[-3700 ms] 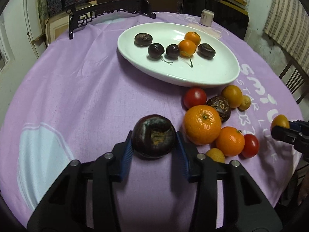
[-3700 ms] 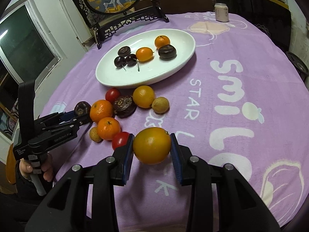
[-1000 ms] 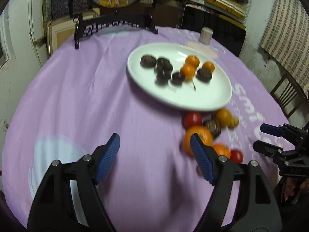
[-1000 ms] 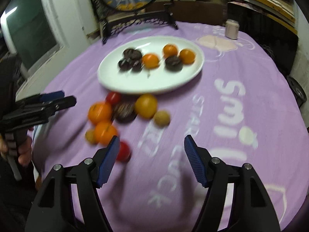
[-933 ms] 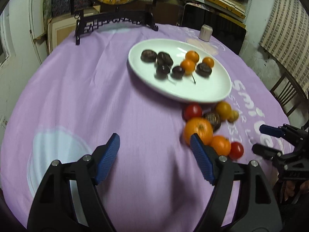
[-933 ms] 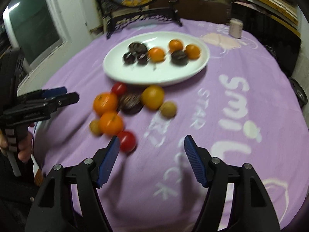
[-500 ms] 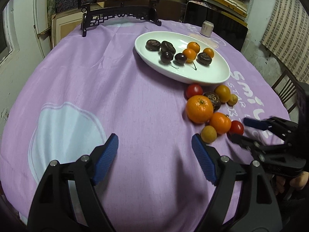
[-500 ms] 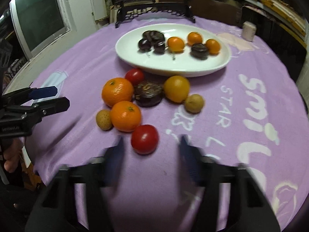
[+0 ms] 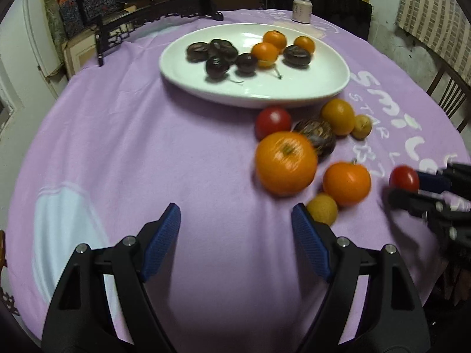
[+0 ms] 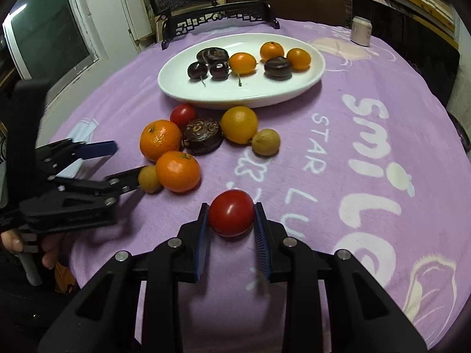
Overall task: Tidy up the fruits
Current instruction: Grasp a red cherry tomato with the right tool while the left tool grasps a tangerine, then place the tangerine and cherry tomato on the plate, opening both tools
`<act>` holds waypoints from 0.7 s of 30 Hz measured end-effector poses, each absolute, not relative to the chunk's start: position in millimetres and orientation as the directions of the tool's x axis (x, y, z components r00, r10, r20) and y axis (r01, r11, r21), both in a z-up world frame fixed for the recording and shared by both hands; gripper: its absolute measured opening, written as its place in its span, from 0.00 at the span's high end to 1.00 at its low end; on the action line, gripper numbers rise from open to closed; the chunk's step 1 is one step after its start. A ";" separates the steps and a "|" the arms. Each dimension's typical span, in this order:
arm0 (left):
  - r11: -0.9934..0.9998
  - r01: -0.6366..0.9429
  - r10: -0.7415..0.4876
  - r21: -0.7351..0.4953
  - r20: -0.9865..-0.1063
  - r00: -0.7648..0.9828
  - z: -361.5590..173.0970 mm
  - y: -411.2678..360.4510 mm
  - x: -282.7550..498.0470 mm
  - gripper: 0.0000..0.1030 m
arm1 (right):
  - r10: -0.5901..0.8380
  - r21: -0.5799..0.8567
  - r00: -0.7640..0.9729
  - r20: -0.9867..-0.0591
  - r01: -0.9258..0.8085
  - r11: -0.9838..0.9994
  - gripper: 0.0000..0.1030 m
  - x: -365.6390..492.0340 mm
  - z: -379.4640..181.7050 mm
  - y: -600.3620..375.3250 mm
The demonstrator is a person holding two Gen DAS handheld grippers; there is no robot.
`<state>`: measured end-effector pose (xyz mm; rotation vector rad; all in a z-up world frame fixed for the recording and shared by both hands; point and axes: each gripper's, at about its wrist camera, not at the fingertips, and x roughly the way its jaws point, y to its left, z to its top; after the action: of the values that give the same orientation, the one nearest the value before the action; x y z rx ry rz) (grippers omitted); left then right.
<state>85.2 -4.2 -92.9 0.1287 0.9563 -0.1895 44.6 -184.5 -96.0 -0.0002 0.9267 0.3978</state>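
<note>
Right gripper [image 10: 231, 216] clamps red tomato [image 10: 231, 212] (open purple cloth [image 10: 323, 206] rightward)

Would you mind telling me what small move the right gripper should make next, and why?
Probably lift: the right gripper is shut on a red tomato low over the cloth, and the plate, already holding fruit, lies beyond the loose pile. Raising it first should clear the oranges on the way.

Bare purple tablecloth [image 9: 141, 135] lies open left of the loose fruit cluster [image 9: 306, 153], which crowds the plate's [image 9: 338, 88] near rim.
</note>
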 end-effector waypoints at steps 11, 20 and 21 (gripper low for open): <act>0.962 0.272 -0.170 -0.016 -0.816 0.552 -88.6 -31.8 100.5 0.57 | 0.356 0.214 0.529 -0.770 -0.312 0.926 0.71 44.2 -99.7 -202.6; 0.963 0.259 -0.216 -0.078 -0.800 0.559 -77.4 -21.1 88.7 0.57 | 0.357 0.211 0.540 -0.762 -0.314 0.926 0.71 42.6 -94.2 -204.1; 0.962 0.259 -0.221 -0.084 -0.796 0.563 -74.5 -19.2 86.0 0.57 | 0.356 0.209 0.545 -0.759 -0.314 0.926 0.71 41.9 -92.0 -204.0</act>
<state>86.0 -19.2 -74.5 0.0443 0.9308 -0.2830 41.9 -204.0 -92.0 0.0498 0.9118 0.3974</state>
